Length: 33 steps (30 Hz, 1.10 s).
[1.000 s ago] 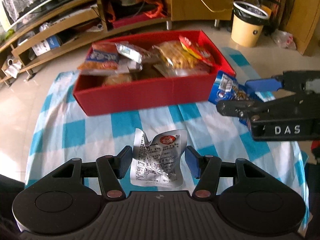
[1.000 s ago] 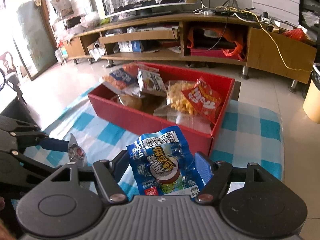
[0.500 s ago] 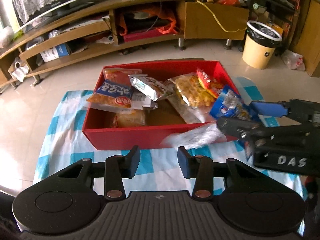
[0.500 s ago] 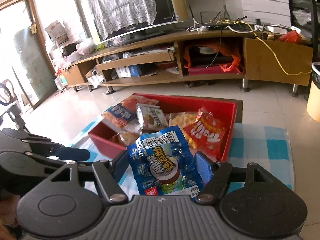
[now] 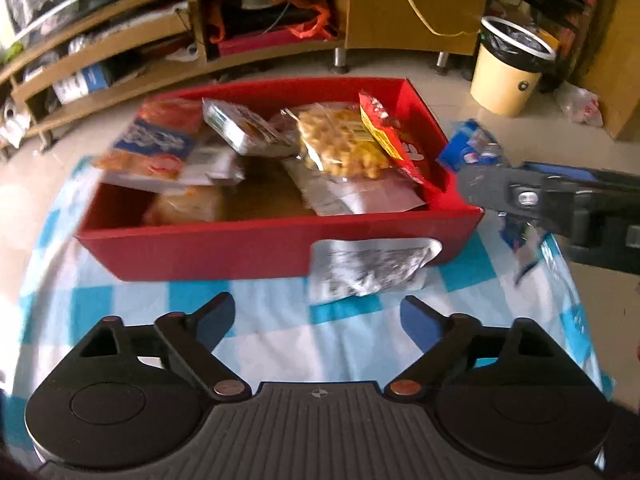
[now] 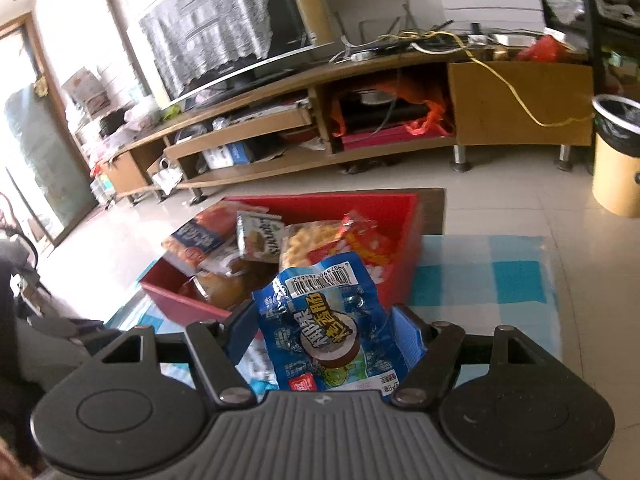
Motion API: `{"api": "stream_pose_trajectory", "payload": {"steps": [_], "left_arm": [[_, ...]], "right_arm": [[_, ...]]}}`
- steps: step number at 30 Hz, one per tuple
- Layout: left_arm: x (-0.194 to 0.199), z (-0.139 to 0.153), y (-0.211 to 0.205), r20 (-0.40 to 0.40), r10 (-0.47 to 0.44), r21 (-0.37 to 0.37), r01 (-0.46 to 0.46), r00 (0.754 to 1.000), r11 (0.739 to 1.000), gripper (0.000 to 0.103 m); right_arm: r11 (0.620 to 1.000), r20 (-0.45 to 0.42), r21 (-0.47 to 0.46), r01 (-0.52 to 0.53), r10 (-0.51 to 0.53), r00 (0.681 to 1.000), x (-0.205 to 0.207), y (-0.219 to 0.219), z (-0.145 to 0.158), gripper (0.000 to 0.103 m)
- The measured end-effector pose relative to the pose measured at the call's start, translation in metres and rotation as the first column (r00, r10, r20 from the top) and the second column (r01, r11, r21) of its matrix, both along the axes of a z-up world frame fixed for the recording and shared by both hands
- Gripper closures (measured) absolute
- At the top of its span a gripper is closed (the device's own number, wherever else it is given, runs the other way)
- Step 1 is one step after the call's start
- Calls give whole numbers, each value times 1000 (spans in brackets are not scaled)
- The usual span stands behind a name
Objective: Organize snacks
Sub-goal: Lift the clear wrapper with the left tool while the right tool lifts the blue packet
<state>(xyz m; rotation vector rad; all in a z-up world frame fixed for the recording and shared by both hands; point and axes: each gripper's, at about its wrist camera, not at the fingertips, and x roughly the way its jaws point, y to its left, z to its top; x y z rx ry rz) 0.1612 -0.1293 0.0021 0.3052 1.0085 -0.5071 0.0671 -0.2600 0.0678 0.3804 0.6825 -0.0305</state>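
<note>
Checked blue-and-white cloth (image 5: pixel 120 304) lay under our red box (image 5: pixel 240 256) of snacks, on a tiled floor before a long wooden TV stand (image 5: pixel 280 40).

From the left wrist view, we saw our left gripper (image 5: pixel 318 316) with its fingers spread wide and nothing between them; the silver packet (image 5: pixel 368 268) lay beyond the fingertips, blurred, against the box's near wall. We could not tell whether it touched the cloth. A yellow bin (image 5: pixel 508 76) stood on the tiles at the far right, and our right gripper (image 5: pixel 500 196) came in from the right, beside the box's corner. From the right wrist view, we had our right gripper (image 6: pixel 326 332) closed on the blue packet (image 6: pixel 328 320), which stood upright between the fingers, in front of the red box (image 6: pixel 404 248) and above the cloth (image 6: pixel 480 276). A television (image 6: pixel 224 28) sat on the stand.
</note>
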Motion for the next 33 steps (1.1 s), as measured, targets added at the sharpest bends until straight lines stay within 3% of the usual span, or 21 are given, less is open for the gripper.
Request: {"api": "stream_pose_trajectory", "payload": {"steps": [3, 7, 10, 14, 16, 17, 20, 22, 24, 25, 29, 30, 31, 33], "left_arm": [[8, -10, -6, -27, 112, -45, -113, 993, 993, 9], [11, -15, -9, -46, 272, -138, -276, 961, 951, 10], [6, -22, -18, -29, 294, -122, -296, 955, 947, 6], [3, -20, -12, -31, 331, -124, -333, 943, 935, 11], [-5, -17, -2, -6, 322, -85, -321, 947, 943, 15], [-9, -17, 2, 3, 311, -36, -311, 950, 950, 27], [-24, -34, 16, -44, 261, 103, -256, 964, 961, 31], [-38, -30, 29, -14, 258, 97, -256, 966, 962, 30], [-41, -19, 29, 32, 245, 61, -246, 969, 967, 22], [-38, -14, 23, 41, 218, 43, -220, 975, 975, 17], [-17, -9, -8, 81, 160, 8, -161, 984, 987, 14], [-13, -12, -16, 78, 156, 0, -156, 985, 988, 13], [-11, -16, -21, 81, 164, 0, -165, 983, 986, 3], [-12, -21, -28, 120, 185, -15, -185, 975, 983, 0]], "right_arm": [[999, 14, 31, 20, -20, 1000, -9, -12, 2, 35], [998, 39, 55, 31, -33, 999, -19, -22, 7, 35], [996, 56, 79, 36, -40, 998, -24, -28, 10, 35], [995, 65, 98, 33, -40, 997, -30, -30, 11, 35], [993, 60, 112, 29, -36, 998, -33, -31, 11, 35], [993, 59, 116, 28, -35, 998, -33, -31, 11, 35], [991, 67, 131, 23, -32, 997, -35, -30, 13, 35], [990, 78, 137, 17, -28, 997, -37, -30, 15, 35], [991, 84, 135, 13, -25, 996, -39, -29, 16, 35], [991, 83, 134, 11, -22, 996, -39, -29, 16, 35], [991, 69, 133, 14, -23, 997, -35, -28, 13, 35], [991, 68, 134, 16, -25, 997, -34, -28, 13, 35], [991, 67, 135, 19, -28, 997, -34, -30, 12, 35], [990, 67, 136, 22, -31, 997, -33, -32, 12, 35]]}}
